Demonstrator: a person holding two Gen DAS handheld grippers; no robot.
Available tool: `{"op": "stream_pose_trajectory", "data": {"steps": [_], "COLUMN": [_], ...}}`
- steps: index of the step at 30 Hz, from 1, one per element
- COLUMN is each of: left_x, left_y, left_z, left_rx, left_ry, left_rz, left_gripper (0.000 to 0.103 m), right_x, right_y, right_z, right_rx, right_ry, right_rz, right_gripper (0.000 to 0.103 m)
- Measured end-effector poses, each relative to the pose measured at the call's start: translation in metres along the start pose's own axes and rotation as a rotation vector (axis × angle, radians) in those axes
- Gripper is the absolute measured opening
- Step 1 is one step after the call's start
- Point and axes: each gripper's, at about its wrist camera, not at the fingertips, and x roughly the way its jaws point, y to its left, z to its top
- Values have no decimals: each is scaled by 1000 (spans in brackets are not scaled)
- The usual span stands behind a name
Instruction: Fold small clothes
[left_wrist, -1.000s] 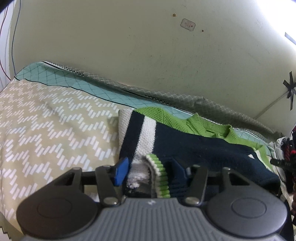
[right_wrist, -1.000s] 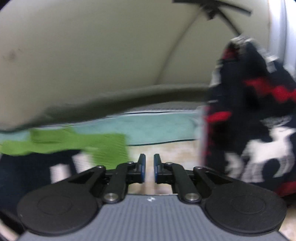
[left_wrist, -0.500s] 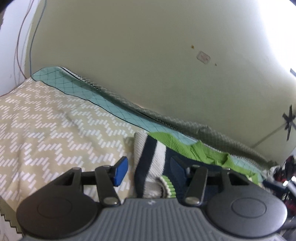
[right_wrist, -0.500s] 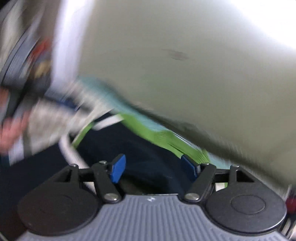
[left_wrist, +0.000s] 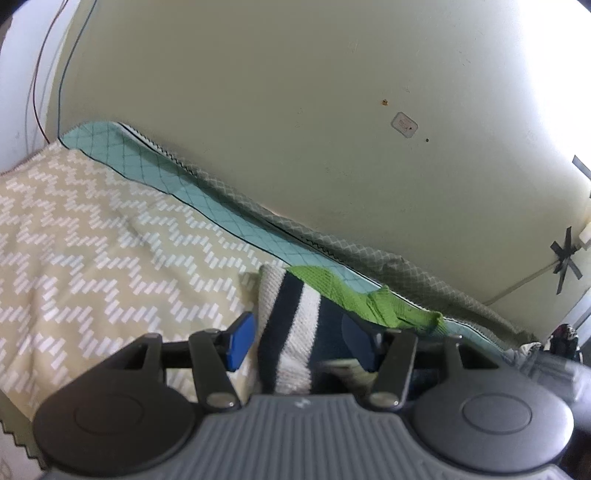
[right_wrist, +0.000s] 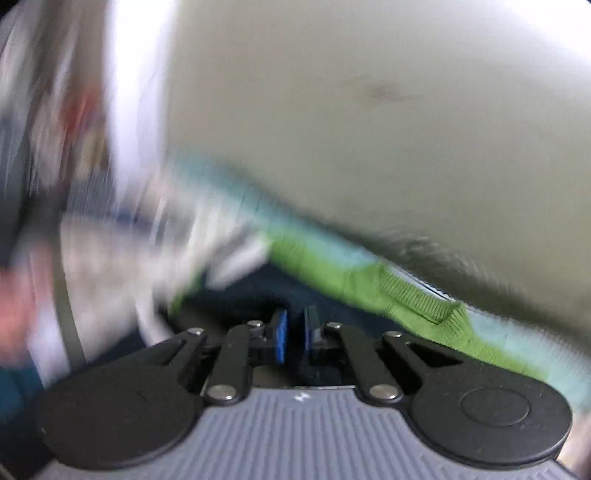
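Striped sweater between the left gripper's spread fingers

The left gripper (left_wrist: 299, 341) stands wide open astride the navy, white and green sweater (left_wrist: 291, 325) on the zigzag bedspread (left_wrist: 92, 236). The right gripper (right_wrist: 294, 332) is nearly closed over navy knit; blur hides any grip. Beyond: teal quilt (left_wrist: 207, 203), wall (left_wrist: 295, 110).

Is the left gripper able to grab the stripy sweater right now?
Probably yes. The left gripper is open, and the sweater already lies between its blue pads, nothing blocking.
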Motion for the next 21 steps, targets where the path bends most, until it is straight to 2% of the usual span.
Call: {"op": "stream_pose_trajectory", "data": {"steps": [1, 3, 6, 7, 8, 9, 10, 11, 12, 14, 16, 18, 19, 21], "left_x": [0, 0, -1, -1, -1, 0, 2, 3, 5, 8, 12, 17, 20, 28], "left_y": [0, -1, 0, 0, 0, -1, -1, -2, -2, -3, -8, -15, -19, -26], "left_z": [0, 0, 1, 1, 1, 1, 1, 1, 1, 2, 2, -3, -6, -13], "left_rx": [-3, -8, -12, -13, -11, -8, -5, -3, -1, 7, 22, 51, 69, 134], "left_ry": [2, 0, -5, -4, -2, 1, 4, 9, 15, 24, 27, 32, 33, 31], "left_rz": [-9, -16, -14, -14, -12, -9, -6, -6, -8, -20, -42, -72, -79, -37], "left_gripper": [54, 54, 54, 54, 54, 54, 54, 54, 54, 54, 54, 54, 55, 57], "right_x": [-4, -3, 16, 24, 32, 39, 37, 31, 24, 11, -5, -11, -10, 2], "right_y": [-14, -22, 3, 15, 26, 37, 45, 48, 45, 21, -10, -39, -53, -78], "right_z": [6, 8, -11, -22, -35, -47, -53, -53, -50, -39, -29, -25, -25, -32], "right_rx": [93, 157, 82, 48, 12, -38, -89, -136, -132, -28, 59, 97, 98, 77], "right_ry": [-45, -65, 59, 117, 184, 246, 250, 220, 200, 134, 70, 52, 70, 161], "right_rz": [-4, 7, 93, 133, 172, 191, 191, 189, 189, 179, 97, -22, -83, -225], "right_gripper": [0, 0, 0, 13, 30, 34, 42, 44, 43, 43, 42, 42, 42, 38]}}
